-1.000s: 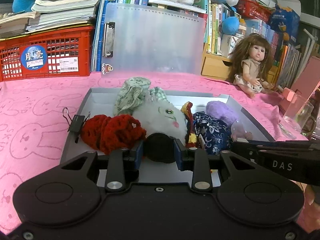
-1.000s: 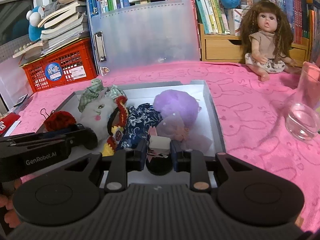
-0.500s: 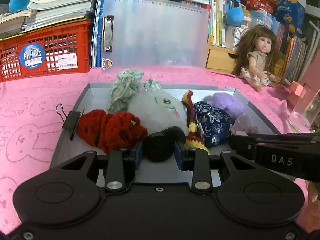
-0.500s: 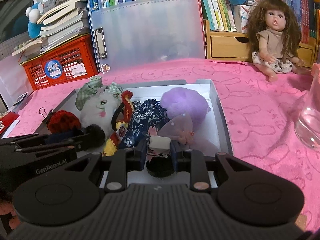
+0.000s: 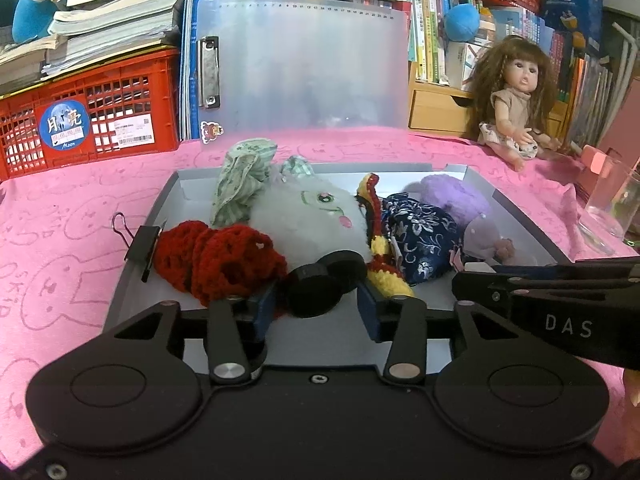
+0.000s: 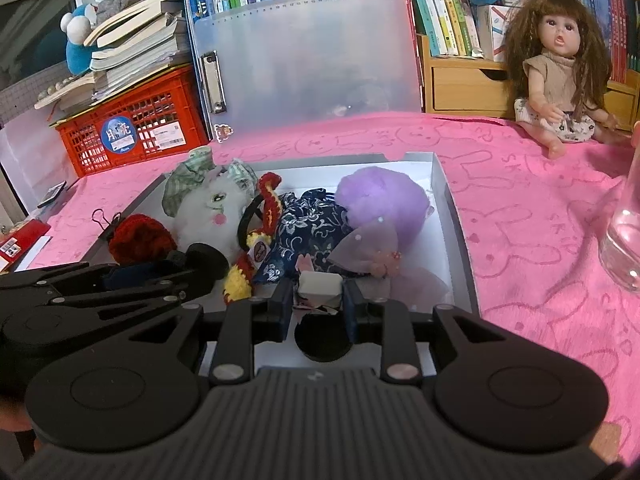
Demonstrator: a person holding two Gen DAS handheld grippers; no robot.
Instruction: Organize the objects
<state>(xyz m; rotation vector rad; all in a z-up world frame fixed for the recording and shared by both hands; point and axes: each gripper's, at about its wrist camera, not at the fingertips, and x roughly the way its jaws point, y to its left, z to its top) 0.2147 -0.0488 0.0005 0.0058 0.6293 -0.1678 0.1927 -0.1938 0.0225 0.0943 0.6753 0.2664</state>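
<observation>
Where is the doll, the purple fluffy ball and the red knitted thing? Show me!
doll (image 6: pixel 558 76): right wrist view, on her chest.
purple fluffy ball (image 6: pixel 380 200): right wrist view, middle of the fluff, inside the tray.
red knitted thing (image 5: pixel 218 258): left wrist view, middle of the yarn, at the tray's left edge.

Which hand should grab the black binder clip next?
Left. The binder clip sits on the left rim of the tray, beside the left gripper; the right gripper clamps a white block.

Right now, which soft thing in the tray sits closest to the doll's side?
The purple fluffy pom-pom, in the tray's far corner nearest the doll; the red crochet piece lies opposite.
</observation>
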